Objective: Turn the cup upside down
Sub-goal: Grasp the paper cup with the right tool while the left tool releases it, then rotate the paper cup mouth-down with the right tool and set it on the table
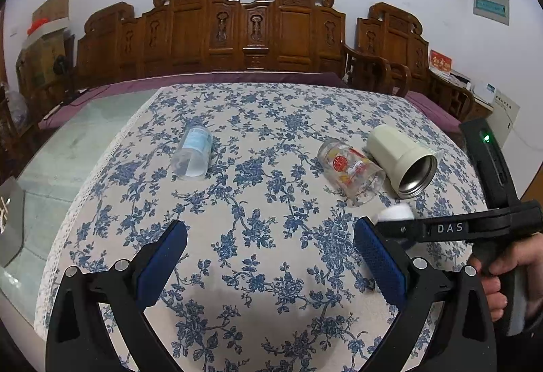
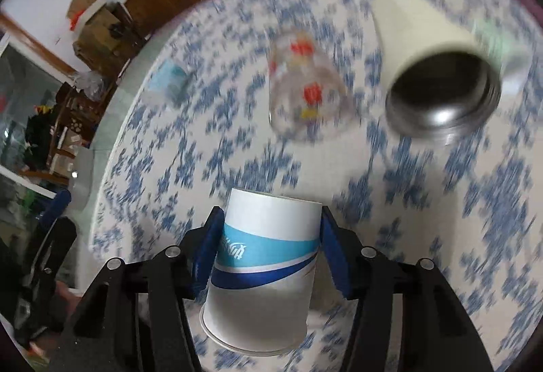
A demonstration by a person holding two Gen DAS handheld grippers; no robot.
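Observation:
My right gripper [image 2: 269, 236] is shut on a white paper cup with blue bands [image 2: 261, 267]; its base points away and its open rim faces the camera, above the floral tablecloth. The right wrist view is blurred by motion. In the left wrist view the right gripper [image 1: 383, 222] comes in from the right and only a white bit of the cup [image 1: 397, 212] shows above it. My left gripper [image 1: 271, 256] is open and empty over the near middle of the cloth. Its blue pads [image 1: 378, 260] stand wide apart.
Lying on their sides on the cloth: a cream metal-lined tumbler [image 1: 402, 160] [image 2: 437, 66], a clear glass with red print [image 1: 351, 173] [image 2: 305, 83], and a clear cup with a blue label [image 1: 193, 153] [image 2: 169, 80]. Carved wooden chairs [image 1: 237, 29] stand behind the table [image 1: 61, 148].

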